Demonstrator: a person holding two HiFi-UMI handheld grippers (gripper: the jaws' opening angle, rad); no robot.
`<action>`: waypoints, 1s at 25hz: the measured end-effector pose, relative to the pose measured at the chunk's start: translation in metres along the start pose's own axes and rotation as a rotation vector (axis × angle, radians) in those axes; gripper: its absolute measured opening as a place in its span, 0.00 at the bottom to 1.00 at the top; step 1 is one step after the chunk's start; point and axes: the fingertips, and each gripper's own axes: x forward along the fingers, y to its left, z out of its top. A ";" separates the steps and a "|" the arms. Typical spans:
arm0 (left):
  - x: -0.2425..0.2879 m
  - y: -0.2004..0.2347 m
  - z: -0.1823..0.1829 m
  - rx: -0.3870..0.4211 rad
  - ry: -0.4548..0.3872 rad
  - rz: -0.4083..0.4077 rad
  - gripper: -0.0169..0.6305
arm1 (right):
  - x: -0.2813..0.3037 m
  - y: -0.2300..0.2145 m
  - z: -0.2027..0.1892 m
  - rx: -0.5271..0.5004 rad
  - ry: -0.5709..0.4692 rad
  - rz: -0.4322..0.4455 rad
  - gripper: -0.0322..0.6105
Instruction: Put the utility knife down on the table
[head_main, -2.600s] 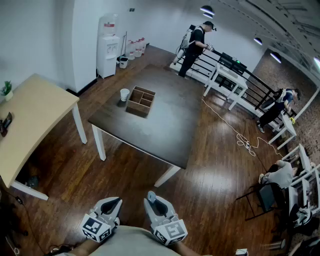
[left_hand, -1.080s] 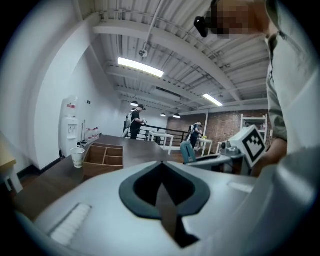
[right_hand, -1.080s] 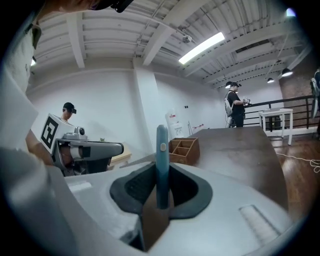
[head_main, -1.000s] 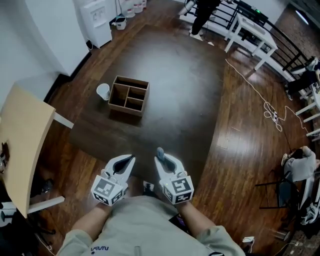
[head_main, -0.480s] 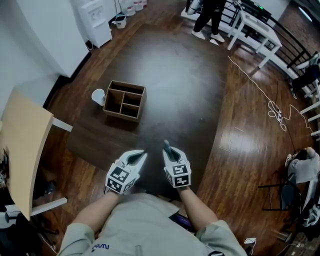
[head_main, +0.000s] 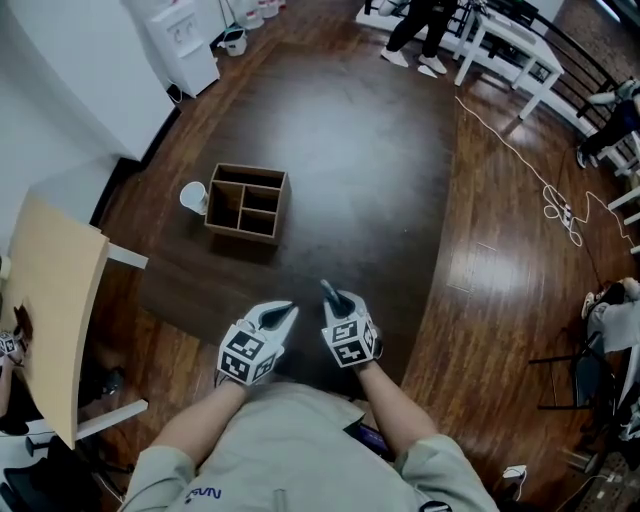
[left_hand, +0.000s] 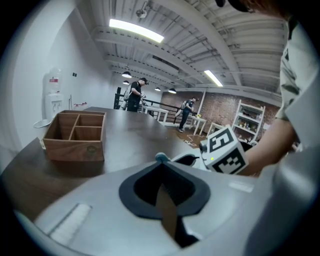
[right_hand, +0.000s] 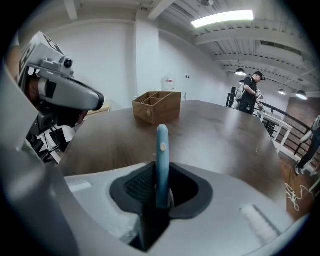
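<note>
1. Clamped in the right gripper's (head_main: 338, 303) jaws is the blue utility knife (right_hand: 162, 160). It stands on its narrow edge between the dark pads, and its rounded end with a small pale button pokes out past the jaw tips.
2. That knife is off the table, held over the near part of the dark table (head_main: 380, 180) and pointing out across it.
3. Just beside it, the left gripper (head_main: 280, 315) has its jaws pressed together to a thin slit, with nothing in them. Both grippers tilt down toward the tabletop, side by side but apart.
4. Farther out on the same table, to the left, sits an open wooden box (head_main: 246, 203) split into compartments. None of them shows any contents.
5. A white cup (head_main: 193, 196) stands just beside the box's left side.
6. A lighter wooden table (head_main: 50, 310) stands off to the left, on the wooden floor (head_main: 480, 300).
7. A white cord (head_main: 520, 150) trails over that floor on the right.
8. A water dispenser (head_main: 185, 40) stands by the far wall, and a person in dark clothes (head_main: 415, 30) is beyond the table.
</note>
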 end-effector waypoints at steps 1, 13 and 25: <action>0.001 0.000 0.000 0.001 0.003 -0.003 0.02 | 0.002 0.002 -0.002 -0.011 0.014 0.005 0.17; -0.001 0.000 -0.008 -0.029 0.004 -0.004 0.02 | 0.012 0.007 -0.013 -0.039 0.076 0.023 0.17; -0.001 -0.015 -0.008 -0.037 -0.006 -0.039 0.02 | -0.001 -0.004 -0.017 -0.065 0.118 -0.026 0.26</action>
